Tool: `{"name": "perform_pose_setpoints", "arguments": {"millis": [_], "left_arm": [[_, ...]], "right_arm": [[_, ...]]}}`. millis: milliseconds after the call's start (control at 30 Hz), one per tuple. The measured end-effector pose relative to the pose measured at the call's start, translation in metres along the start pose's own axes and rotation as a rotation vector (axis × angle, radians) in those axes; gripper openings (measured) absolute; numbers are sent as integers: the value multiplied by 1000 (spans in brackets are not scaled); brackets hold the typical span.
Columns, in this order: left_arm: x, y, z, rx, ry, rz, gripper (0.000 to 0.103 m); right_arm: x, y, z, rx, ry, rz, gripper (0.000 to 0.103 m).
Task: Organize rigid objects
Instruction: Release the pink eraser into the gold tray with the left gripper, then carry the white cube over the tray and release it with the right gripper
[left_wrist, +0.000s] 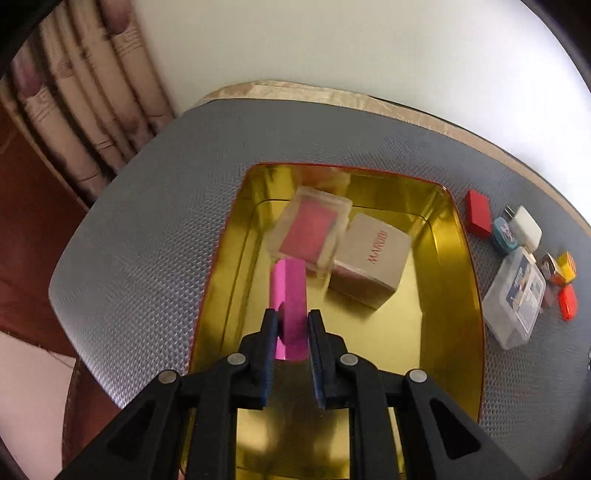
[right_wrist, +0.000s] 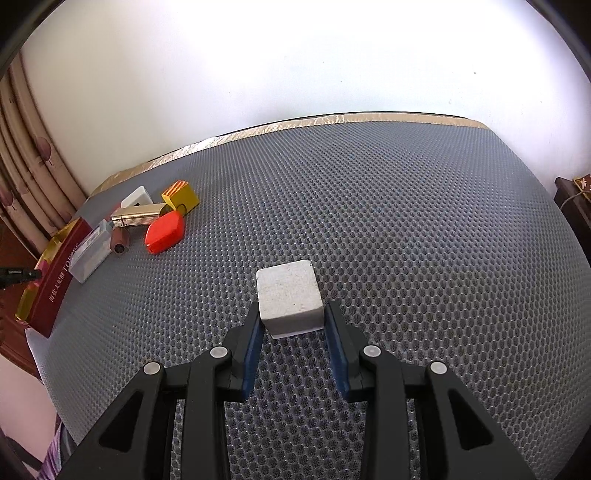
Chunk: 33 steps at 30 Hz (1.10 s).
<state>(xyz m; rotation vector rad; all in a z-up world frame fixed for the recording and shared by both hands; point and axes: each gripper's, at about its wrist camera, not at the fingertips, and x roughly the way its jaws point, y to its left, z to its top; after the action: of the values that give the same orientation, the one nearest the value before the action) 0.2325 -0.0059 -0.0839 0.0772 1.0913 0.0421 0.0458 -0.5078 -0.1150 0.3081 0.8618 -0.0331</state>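
My left gripper (left_wrist: 291, 319) is shut on a magenta bar (left_wrist: 289, 295) and holds it over the gold tin (left_wrist: 458, 266). In the tin lie a clear case with a pink inside (left_wrist: 308, 230) and a beige MARUBI box (left_wrist: 373, 260). My right gripper (right_wrist: 291, 314) is shut on a white stone cube (right_wrist: 290, 301) just above the grey mat (right_wrist: 406, 221). The tin's red outer wall (right_wrist: 55, 280) shows at the left of the right wrist view.
Right of the tin lie a red block (left_wrist: 478, 218), a white charger (left_wrist: 528, 227), a clear plastic box (left_wrist: 515, 299) and small yellow and red pieces. The right wrist view shows the same pile: an orange piece (right_wrist: 164, 232), a gold lighter (right_wrist: 138, 218), a yellow block (right_wrist: 181, 197).
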Motion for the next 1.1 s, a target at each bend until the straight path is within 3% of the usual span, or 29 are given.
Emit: {"name": "perform_pose_setpoints", "arguments": {"millis": [100, 167, 333, 400, 467, 567, 700, 867, 1100], "left_arm": [[-4, -4, 3, 27, -45, 46, 17], [-12, -3, 1, 20, -70, 34, 21], [-57, 18, -17, -135, -139, -33, 25], [-77, 23, -41, -203, -152, -53, 35], [-90, 25, -61, -230, -172, -68, 36], [-113, 22, -97, -231, -222, -2, 36], [-129, 20, -133, -226, -246, 31, 36], [-132, 16, -153, -175, -268, 51, 36], [-128, 17, -159, -176, -268, 1, 36]], "right_arm": [[1, 1, 1, -2, 1, -1, 31], [0, 1, 0, -1, 1, -1, 31], [0, 1, 2, 1, 11, 0, 30], [0, -1, 3, 21, 19, 12, 30], [-2, -5, 5, 52, 24, 31, 30], [-5, -5, 8, 98, 36, 75, 30], [-12, 6, 15, 127, 35, 127, 28], [-24, 41, 35, 108, 24, 200, 28], [-37, 114, 74, 25, 15, 318, 28]]}}
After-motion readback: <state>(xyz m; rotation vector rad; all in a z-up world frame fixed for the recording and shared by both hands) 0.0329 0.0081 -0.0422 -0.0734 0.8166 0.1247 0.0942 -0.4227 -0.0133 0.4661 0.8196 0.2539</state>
